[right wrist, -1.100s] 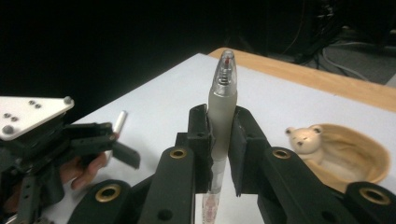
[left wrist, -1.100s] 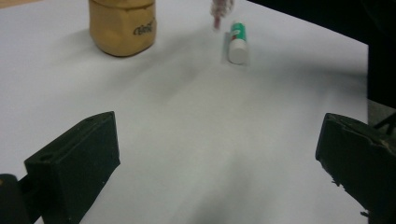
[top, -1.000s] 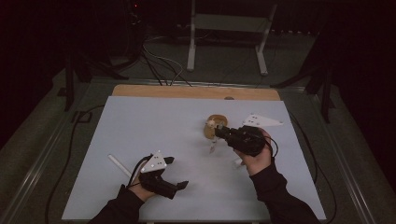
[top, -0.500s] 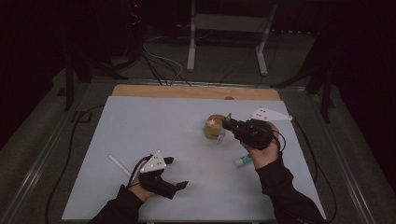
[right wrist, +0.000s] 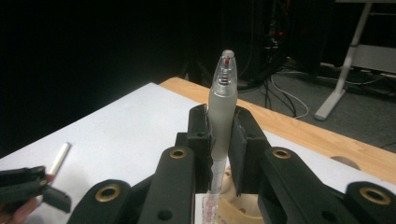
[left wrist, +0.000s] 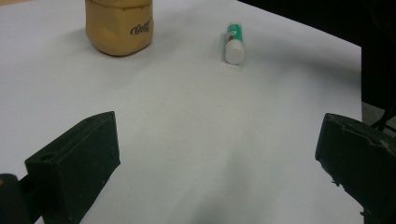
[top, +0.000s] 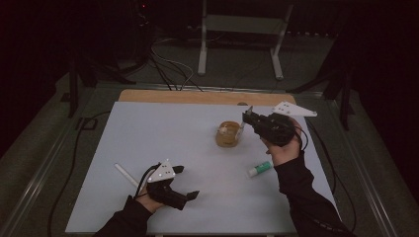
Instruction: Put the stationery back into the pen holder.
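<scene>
Room: dark all round, with cables on the floor and a pale metal stand point(top: 237, 24) beyond the far edge.
Surface point(top: 148, 133): a white sheet over a wooden top, whose bare wood shows as a strip along the far side.
Right gripper point(top: 248, 117): held up above the right half of the surface, just right of the jar; its jaws are closed tight on a pen, pinching the barrel on both sides.
Left gripper point(top: 187, 181): low over the near left part of the surface; its jaws stand wide apart with nothing between them, only bare white sheet.
Jar point(top: 229, 134): amber, with dark script on its side, standing upright near the middle of the surface and slightly toward the right.
Pen point(right wrist: 221, 100): frosted clear barrel, upright between the right jaws, with a spring and a red dot visible at its top end; its lower end points down toward the jar's mouth.
Glue stick point(top: 260, 169): green and white, lying on its side, near the right forearm.
White stick point(top: 127, 176): thin, lying flat on the near left, just beside the left hand.
</scene>
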`<action>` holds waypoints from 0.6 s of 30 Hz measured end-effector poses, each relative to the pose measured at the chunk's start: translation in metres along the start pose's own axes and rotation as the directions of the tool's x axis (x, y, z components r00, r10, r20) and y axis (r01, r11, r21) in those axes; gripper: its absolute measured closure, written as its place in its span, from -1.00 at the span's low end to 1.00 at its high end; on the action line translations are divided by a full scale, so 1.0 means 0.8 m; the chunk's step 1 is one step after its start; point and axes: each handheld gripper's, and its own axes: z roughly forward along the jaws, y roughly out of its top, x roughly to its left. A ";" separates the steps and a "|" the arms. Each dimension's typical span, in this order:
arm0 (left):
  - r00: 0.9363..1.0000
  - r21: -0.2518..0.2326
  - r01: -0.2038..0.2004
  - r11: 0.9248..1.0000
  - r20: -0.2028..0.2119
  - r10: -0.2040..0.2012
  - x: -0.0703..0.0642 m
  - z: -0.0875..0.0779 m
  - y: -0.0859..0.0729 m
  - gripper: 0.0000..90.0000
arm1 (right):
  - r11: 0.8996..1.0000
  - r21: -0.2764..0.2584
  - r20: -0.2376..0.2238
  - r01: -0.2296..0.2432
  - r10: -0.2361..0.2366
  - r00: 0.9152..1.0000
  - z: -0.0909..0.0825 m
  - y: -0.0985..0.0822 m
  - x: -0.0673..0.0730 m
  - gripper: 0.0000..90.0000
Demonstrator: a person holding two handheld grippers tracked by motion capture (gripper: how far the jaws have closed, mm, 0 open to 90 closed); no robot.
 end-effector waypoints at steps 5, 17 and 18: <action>1.000 0.005 0.001 1.000 0.002 -0.001 0.000 0.001 0.000 -0.99 | 1.000 -0.007 0.018 0.008 -0.008 1.000 0.004 0.006 -0.008 0.78; 1.000 0.002 0.000 1.000 0.003 0.000 -0.001 0.001 0.000 -0.99 | 1.000 -0.009 0.064 -0.003 0.003 0.998 0.019 0.013 -0.026 0.78; 1.000 0.001 0.001 1.000 0.005 -0.001 -0.001 0.001 0.000 -0.99 | 1.000 -0.010 0.069 -0.005 0.006 0.998 0.020 0.014 -0.027 0.78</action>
